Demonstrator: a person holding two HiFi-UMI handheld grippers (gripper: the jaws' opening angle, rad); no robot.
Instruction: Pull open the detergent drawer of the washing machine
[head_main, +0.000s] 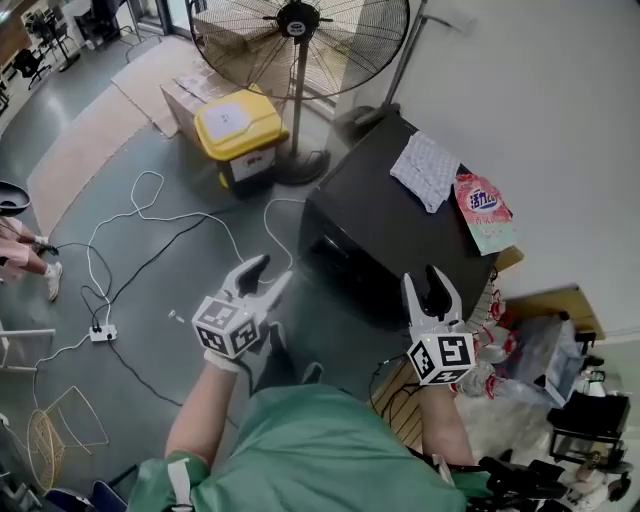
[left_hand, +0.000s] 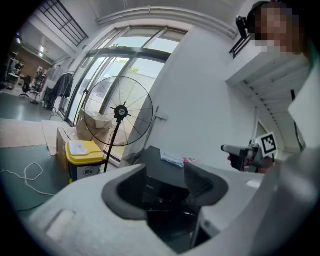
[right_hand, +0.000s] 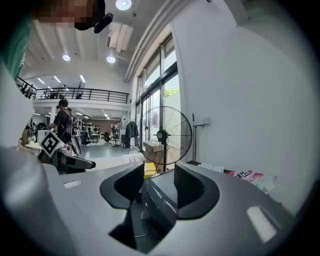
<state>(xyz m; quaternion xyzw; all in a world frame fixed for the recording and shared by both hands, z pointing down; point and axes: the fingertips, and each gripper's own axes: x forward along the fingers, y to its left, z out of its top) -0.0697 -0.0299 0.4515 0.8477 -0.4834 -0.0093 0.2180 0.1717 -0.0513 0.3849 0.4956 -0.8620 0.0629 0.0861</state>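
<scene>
Holding both tools out ahead of you, you face the black washing machine (head_main: 400, 225), which stands against the white wall with a white cloth (head_main: 425, 170) and a pink detergent pouch (head_main: 485, 210) lying on its lid.

Your left tool (head_main: 270, 272) has its jaws apart and nothing between them. It hangs off the machine's near left corner, clear of it. In the left gripper view the machine (left_hand: 161, 165) shows through the gap of the left tool (left_hand: 165, 175), beyond the tips.

Your right tool (head_main: 424, 285) is also spread and empty, in front of the machine's right side and not touching it. In the right gripper view the right tool (right_hand: 157, 182) frames the machine's upper front edge (right_hand: 159, 197).

The detergent drawer belongs on the dark front panel (head_main: 335, 255), between and ahead of your two tools, but its outline cannot be made out against the black face.

A standing fan (head_main: 300, 40) and a yellow-lidded bin (head_main: 238, 130) stand on the floor beyond.
</scene>
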